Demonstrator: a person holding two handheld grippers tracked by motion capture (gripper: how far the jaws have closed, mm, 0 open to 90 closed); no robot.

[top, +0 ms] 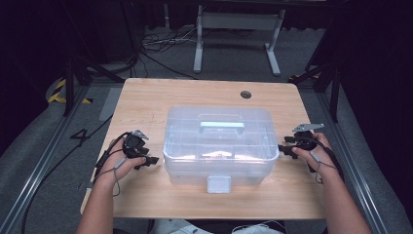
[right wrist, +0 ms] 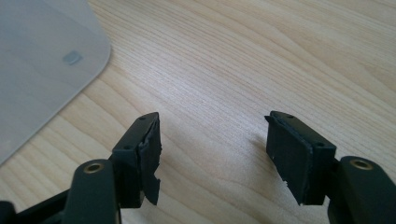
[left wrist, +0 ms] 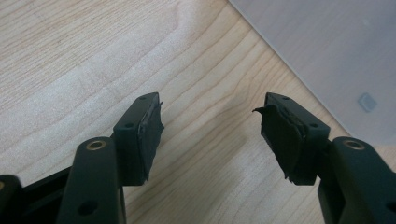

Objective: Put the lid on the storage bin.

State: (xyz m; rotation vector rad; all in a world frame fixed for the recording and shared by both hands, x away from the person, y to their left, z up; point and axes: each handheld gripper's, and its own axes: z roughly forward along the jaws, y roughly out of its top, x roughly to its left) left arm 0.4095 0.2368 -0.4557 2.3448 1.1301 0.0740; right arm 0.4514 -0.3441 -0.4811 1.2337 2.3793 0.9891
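A clear plastic storage box (top: 220,146) with a lid handle sits mid-desk (top: 195,92). The left hand-held gripper (top: 150,161) and the right hand-held gripper (top: 285,148) flank it just beside its ends, both jaws spread wide, gripping nothing

The left gripper (top: 152,160) sits in the person's left hand (top: 122,163), its jaws pointing inward toward the right gripper (top: 284,148), which faces back at it from the right hand (top: 314,152). Both forearms reach forward (roughly parallel, well apart), each wrist bent slightly inward behind its gripper. In each gripper view the two black jaws stand wide apart with nothing between the worn pads (left wrist: 152,133), and a cable trails back from each gripper along the wrist.
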